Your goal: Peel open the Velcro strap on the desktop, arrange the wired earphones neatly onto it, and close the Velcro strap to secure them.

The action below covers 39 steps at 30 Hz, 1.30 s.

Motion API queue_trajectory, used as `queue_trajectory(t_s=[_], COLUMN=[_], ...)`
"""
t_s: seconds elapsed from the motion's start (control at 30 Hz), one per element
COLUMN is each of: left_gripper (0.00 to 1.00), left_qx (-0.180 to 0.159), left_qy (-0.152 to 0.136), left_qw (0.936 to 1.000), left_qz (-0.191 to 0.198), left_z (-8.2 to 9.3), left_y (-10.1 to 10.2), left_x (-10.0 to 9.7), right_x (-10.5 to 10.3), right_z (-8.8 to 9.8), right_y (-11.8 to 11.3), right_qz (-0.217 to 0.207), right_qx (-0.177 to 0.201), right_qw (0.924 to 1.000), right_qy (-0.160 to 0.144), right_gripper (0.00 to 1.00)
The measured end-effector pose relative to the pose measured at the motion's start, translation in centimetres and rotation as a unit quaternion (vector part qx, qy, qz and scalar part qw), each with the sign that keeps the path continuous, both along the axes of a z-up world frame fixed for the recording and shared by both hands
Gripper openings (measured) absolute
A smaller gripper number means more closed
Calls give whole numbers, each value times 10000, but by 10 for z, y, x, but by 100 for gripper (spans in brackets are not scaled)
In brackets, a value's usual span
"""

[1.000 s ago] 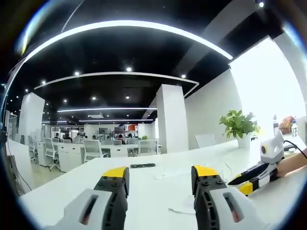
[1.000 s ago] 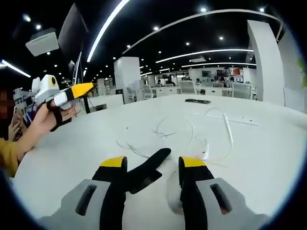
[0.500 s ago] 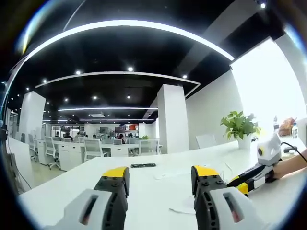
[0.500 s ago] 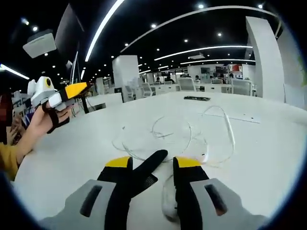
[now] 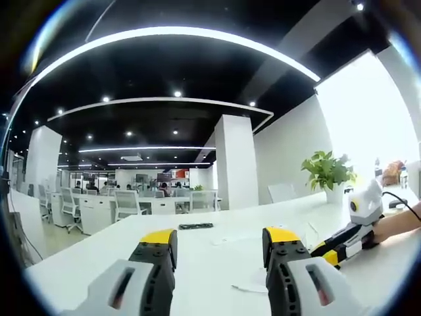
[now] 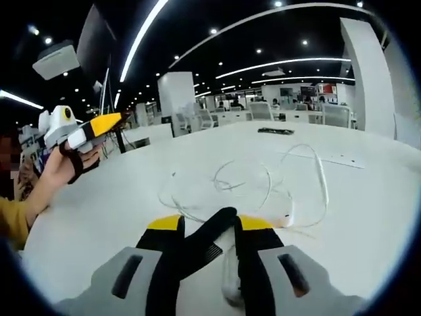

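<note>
Right gripper (image 6: 205, 224) jaws have narrowed over the last second, now clamping the flat black Velcro strap (image 6: 200, 242) on the white tabletop (image 6: 99, 210); peeling can start. White wired earphones (image 6: 263, 187) lie just beyond. Left gripper (image 5: 217, 240) jaws spread, empty.

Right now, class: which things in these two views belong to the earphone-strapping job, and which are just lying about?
Belong to the job:
Velcro strap, between the right gripper jaws
wired earphones, loose on the desk

Just lying about:
potted plant
dark flat object far across the desk
paper sheet
</note>
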<state>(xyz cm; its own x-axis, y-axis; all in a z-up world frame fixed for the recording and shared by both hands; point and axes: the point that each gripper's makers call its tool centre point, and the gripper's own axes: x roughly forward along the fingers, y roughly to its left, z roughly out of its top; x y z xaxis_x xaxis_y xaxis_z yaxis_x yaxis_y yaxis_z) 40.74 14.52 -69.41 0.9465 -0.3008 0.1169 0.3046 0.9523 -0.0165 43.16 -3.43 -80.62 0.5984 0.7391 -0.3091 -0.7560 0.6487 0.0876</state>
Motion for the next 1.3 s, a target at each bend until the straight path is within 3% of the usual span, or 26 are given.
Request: queue_trajectory(t_s=[0.37,1.3], left_gripper=[55,55], left_qx=[-162,99], left_qy=[-16,102], left_qw=[9997,9998], left_qz=[-157,-154], left_z=[4,-8], left_y=[-5,-11], left_x=[-6,-2], right_x=[-2,10], right_z=[0,4], right_y=[-2,-4], right_qz=[-53,-171], right_qx=[163,310], right_qw=[9998,9994], right_qy=[111,25], right_gripper=[26,13])
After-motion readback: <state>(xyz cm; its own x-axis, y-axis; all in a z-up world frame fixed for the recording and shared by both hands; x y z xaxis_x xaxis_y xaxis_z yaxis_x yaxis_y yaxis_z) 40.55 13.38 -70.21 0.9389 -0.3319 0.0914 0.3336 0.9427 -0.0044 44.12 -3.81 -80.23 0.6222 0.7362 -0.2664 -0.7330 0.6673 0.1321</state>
